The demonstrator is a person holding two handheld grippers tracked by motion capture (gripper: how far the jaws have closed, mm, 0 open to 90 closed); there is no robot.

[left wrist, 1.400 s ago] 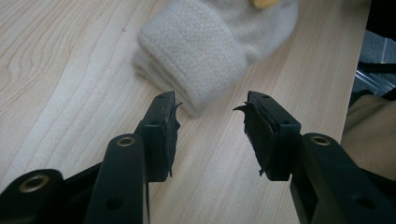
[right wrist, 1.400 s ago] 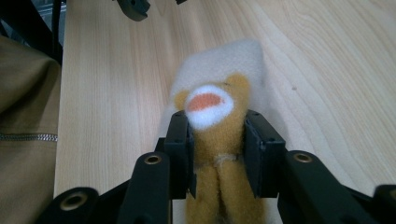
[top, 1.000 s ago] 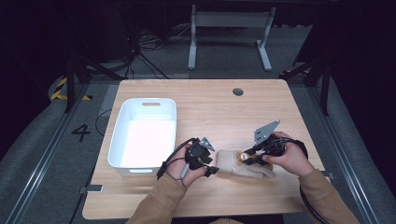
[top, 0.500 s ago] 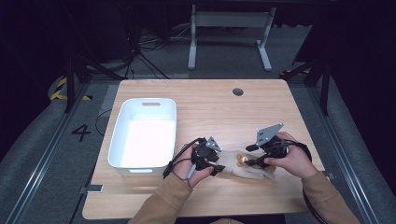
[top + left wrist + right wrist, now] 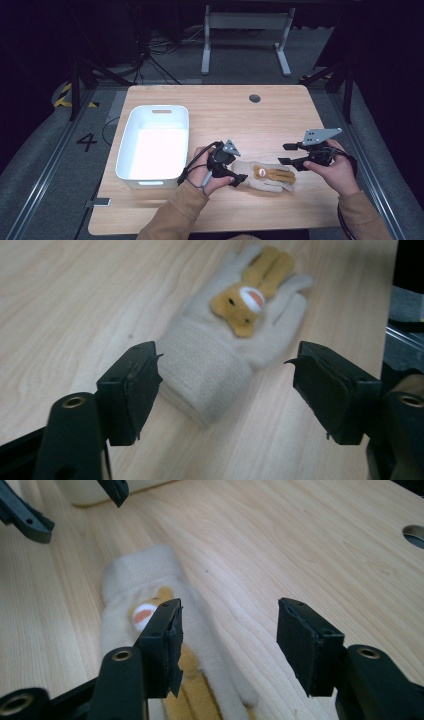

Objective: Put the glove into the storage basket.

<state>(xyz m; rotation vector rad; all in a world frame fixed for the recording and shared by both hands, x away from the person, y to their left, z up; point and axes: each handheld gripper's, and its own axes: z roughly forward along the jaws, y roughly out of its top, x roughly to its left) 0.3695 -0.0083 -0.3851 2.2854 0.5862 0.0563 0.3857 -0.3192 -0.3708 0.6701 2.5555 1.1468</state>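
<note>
Left gripper (image 5: 239, 177), seen from the high view, lies at the cuff end of a beige glove (image 5: 267, 176) on the tabletop (image 5: 280, 120), its jaws just having been opening and now spread with nothing pinched. Right gripper (image 5: 286, 154) hovers near the glove's fingertip end, jaws apart and empty. A white bin (image 5: 154, 145) sits to the left, close to the tabletop's left edge; the far half of the surface is bare wood up to a round cable hole (image 5: 254, 98). The glove lies near the front edge, flat, with a tan bear figure (image 5: 260, 172) on it.

From the left gripper view, the left gripper (image 5: 225, 377) frames the glove's (image 5: 220, 360) ribbed cuff between wide jaws, clear of the knit on both sides, bare wood all around.

From the right gripper view, the right gripper (image 5: 227, 640) stands wide above the glove (image 5: 145, 585), one jaw over the bear (image 5: 150, 612), open grain stretching to the right
</note>
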